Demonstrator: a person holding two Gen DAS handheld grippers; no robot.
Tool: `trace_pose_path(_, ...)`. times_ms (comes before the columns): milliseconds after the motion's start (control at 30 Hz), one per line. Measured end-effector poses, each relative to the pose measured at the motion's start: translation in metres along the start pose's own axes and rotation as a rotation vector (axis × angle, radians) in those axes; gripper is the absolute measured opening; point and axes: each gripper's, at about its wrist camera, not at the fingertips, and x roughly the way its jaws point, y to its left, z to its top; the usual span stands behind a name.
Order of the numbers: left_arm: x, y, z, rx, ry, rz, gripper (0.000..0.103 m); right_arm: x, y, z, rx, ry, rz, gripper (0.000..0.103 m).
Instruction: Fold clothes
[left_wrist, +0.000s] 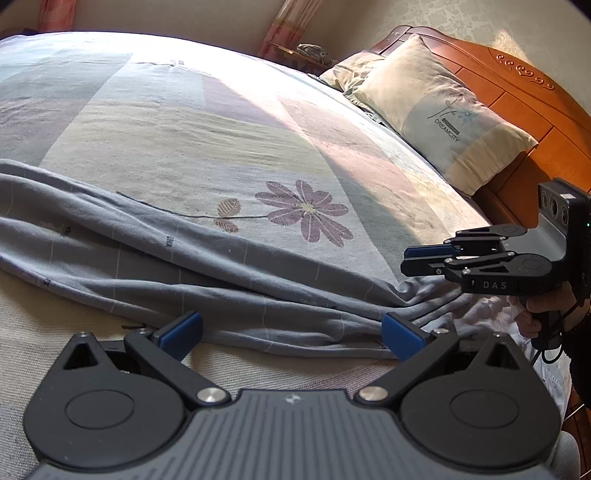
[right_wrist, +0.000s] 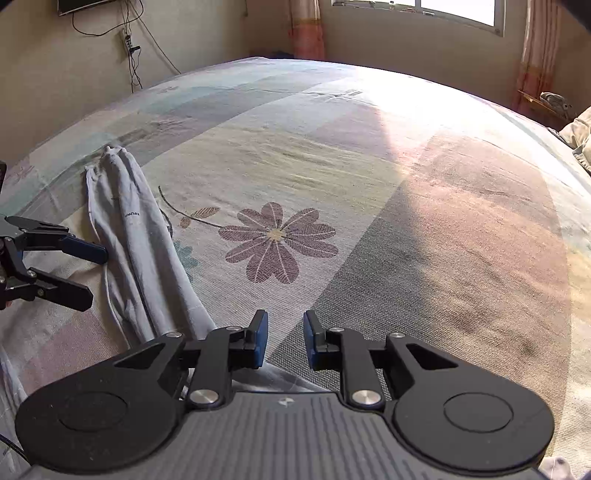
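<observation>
Grey trousers (left_wrist: 155, 258) lie bunched lengthwise on a flowered bedsheet (left_wrist: 221, 129). Left gripper (left_wrist: 291, 332) wide open, empty; right gripper (right_wrist: 285, 339) slightly parted, holding nothing.

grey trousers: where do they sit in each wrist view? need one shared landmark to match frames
Left wrist: the grey trousers run as a band from the left edge to lower right, passing between the open left gripper.
Right wrist: they lie at left, from the upper left down towards the bottom centre.
Shared landmark: the purple flower print, beside the trousers.
</observation>
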Motion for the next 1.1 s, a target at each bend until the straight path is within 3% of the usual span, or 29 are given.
trace_pose_path(167, 0.001, -0.001, -0.001, 0.011, 0.001, 0.004, 0.102, -0.002, 0.012, -0.024, -0.123, 0.025, -0.018, 0.026)
trace_pose_path(367, 0.001, 0.000, -0.002, 0.015, 0.000, 0.002, 0.102, -0.004, 0.029, -0.030, -0.312, 0.027, -0.054, 0.027)
trace_pose_path(467, 0.001, 0.000, -0.002, 0.018, -0.001, 0.002, 0.102, -0.002, 0.028, -0.028, -0.403, 0.034, -0.038, 0.034)
trace_pose_path(533, 0.001, 0.000, -0.002, 0.020, -0.001, 0.002, 0.102, -0.001, 0.020, -0.026, -0.397, 0.039, -0.009, 0.040)
trace_pose_path(600, 0.001, -0.001, -0.003, 0.022, -0.002, 0.001, 0.102, 0.002, 0.006, -0.021, -0.281, 0.073, 0.041, 0.039)
trace_pose_path(633, 0.001, -0.001, -0.003, 0.023, -0.002, 0.001, 0.102, 0.002, 0.004, -0.020, -0.253, 0.081, 0.051, 0.038)
trace_pose_path(667, 0.001, -0.001, -0.003, 0.024, -0.002, 0.001, 0.102, 0.001, 0.005, -0.020, -0.246, 0.085, 0.056, 0.031)
trace_pose_path(700, 0.001, -0.001, -0.003, 0.025, -0.003, 0.001, 0.102, 0.001, 0.011, -0.022, -0.256, 0.086, 0.055, 0.017)
trace_pose_path(767, 0.001, -0.001, -0.003, 0.026, -0.003, 0.002, 0.102, 0.000, 0.021, -0.022, -0.280, 0.081, 0.033, 0.007)
trace_pose_path(900, 0.002, -0.002, -0.003, 0.026, -0.003, 0.005, 0.102, -0.002, 0.031, -0.015, -0.337, 0.039, -0.076, 0.004)
trace_pose_path(1100, 0.001, 0.000, -0.003, 0.021, -0.004, 0.000, 0.102, 0.014, -0.002, 0.020, -0.234, -0.059, -0.252, 0.004)
